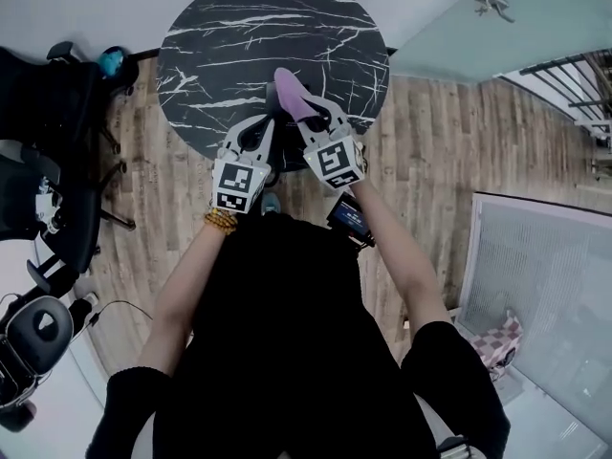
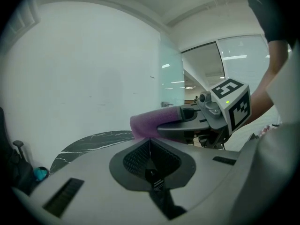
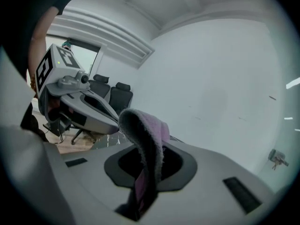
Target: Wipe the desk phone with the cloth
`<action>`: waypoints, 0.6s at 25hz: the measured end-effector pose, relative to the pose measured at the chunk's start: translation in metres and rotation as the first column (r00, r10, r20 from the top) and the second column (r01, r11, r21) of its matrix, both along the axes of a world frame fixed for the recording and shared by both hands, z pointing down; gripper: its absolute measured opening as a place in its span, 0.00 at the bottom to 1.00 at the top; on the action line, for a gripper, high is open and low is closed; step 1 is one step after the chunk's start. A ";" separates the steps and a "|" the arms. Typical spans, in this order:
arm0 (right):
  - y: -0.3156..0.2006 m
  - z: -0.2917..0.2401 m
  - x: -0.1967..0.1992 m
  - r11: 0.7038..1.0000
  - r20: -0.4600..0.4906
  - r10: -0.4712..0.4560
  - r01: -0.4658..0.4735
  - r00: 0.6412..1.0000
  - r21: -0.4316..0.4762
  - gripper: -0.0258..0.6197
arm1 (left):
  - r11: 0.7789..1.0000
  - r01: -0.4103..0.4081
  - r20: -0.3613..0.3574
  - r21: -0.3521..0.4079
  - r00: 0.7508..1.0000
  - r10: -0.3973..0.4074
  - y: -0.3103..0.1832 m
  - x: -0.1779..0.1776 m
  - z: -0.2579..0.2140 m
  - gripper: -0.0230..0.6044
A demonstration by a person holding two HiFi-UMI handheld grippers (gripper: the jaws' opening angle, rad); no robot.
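A purple cloth (image 1: 290,92) sticks out of my right gripper (image 1: 304,113), which is shut on it; in the right gripper view the cloth (image 3: 149,135) folds over and hangs down between the jaws. My left gripper (image 1: 267,122) is close on its left, jaws pressed together with nothing in them (image 2: 149,144). Both are held over the near edge of a round black marble table (image 1: 220,46). In the left gripper view the right gripper (image 2: 197,123) and the cloth (image 2: 151,123) lie just ahead. No desk phone shows on the table. A dark device with a blue screen (image 1: 348,220) sits below the right gripper.
Black office chairs (image 1: 48,113) stand on the wooden floor at the left. A glass door with a handle (image 1: 490,3) is at the back right, and a white panel (image 1: 545,275) is at the right. The person's dark clothing (image 1: 287,352) fills the lower middle.
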State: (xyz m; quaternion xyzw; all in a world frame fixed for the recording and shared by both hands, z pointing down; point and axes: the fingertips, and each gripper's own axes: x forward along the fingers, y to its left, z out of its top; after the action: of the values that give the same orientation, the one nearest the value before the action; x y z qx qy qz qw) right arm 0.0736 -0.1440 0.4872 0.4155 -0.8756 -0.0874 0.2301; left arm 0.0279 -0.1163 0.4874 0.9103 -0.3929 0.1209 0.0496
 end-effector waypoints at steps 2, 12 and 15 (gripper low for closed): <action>-0.012 0.007 0.001 1.000 -0.040 -0.003 0.003 0.999 -0.012 0.13 | 1.000 0.008 0.012 -0.008 1.000 -0.008 -0.006 -0.004 0.006 0.06; -0.071 0.057 0.003 0.991 -0.220 0.029 -0.057 0.975 -0.122 0.13 | 0.990 0.088 0.042 -0.107 0.996 -0.084 -0.024 -0.031 0.040 0.06; -0.087 0.046 0.007 0.996 -0.299 0.076 -0.088 0.951 -0.025 0.13 | 0.988 0.091 0.051 -0.127 0.995 -0.085 -0.022 -0.035 0.048 0.06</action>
State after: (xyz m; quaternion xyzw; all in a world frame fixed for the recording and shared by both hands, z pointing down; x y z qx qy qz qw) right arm 0.0811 -0.2309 0.5335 0.4291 -0.8144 -0.1229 0.3708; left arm -0.0072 -0.1387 0.5356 0.8840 -0.4248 0.1642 0.1049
